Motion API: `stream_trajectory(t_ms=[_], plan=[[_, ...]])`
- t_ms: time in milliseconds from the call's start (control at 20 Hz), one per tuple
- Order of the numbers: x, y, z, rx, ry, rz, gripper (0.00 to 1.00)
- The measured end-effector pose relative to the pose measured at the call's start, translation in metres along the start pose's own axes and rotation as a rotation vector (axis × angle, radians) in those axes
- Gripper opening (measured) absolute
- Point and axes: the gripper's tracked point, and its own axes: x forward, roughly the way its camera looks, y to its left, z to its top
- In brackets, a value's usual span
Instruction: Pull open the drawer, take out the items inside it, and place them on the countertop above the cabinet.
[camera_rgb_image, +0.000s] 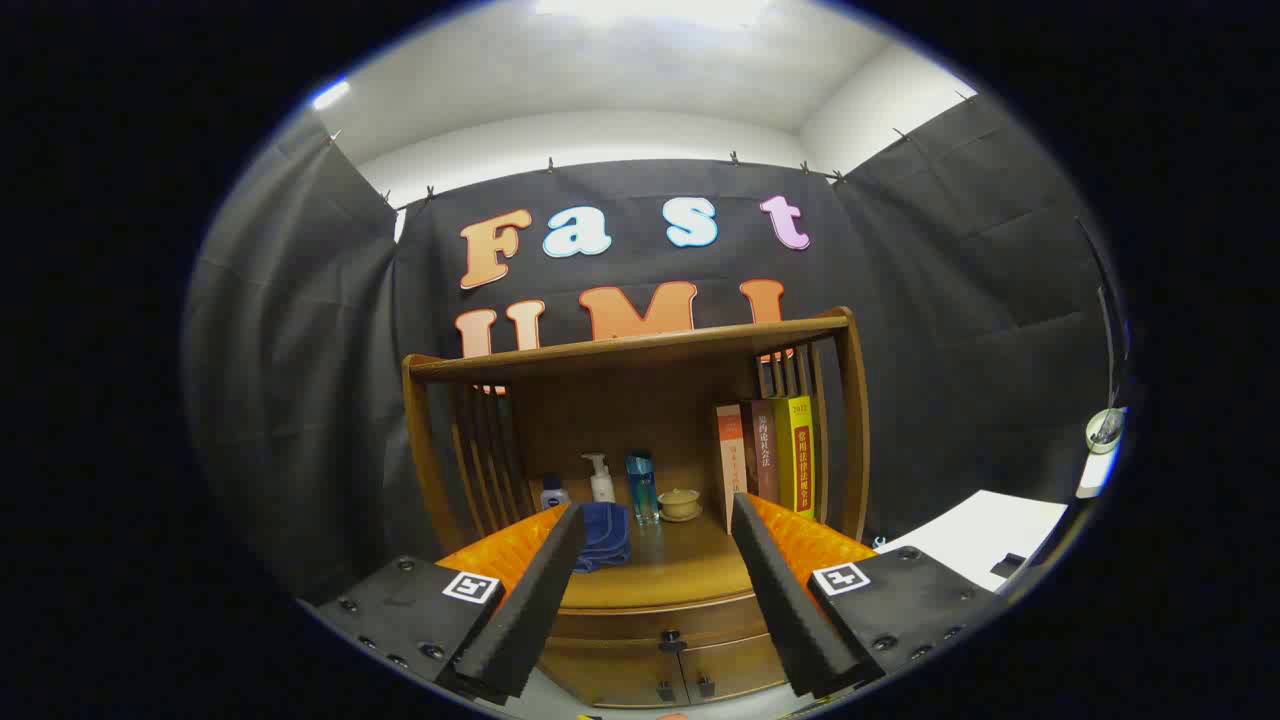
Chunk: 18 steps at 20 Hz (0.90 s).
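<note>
Wooden drawer (655, 622) between spread gripper (655, 530) fingers.

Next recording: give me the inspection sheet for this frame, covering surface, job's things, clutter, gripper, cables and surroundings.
Surface: wooden countertop of the cabinet, under an open shelf frame.
Job's things: drawer appears shut, its knob visible between the fingers; contents hidden.
Clutter: folded blue cloth, small dark-capped bottle, white pump bottle, blue bottle, small lidded cup, upright books, all on the countertop.
Gripper: gripper open, fingers spread to either side of the countertop, touching nothing.
Cables: nothing seen.
Surroundings: black cloth booth wall; white surface to the right of the cabinet.
</note>
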Motion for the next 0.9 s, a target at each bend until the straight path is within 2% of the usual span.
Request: stream_trajectory(t_ms=[200, 600, 750, 900], plan=[[-0.002, 0.0, -0.003, -0.01, 0.007, 0.006, 0.98], [0.004, -0.011, -0.025, -0.057, 0.042, -0.054, 0.98], [0.002, -0.009, -0.014, -0.083, 0.003, -0.084, 0.98], [0.002, 0.0, -0.013, -0.103, -0.002, -0.08, 0.98]])
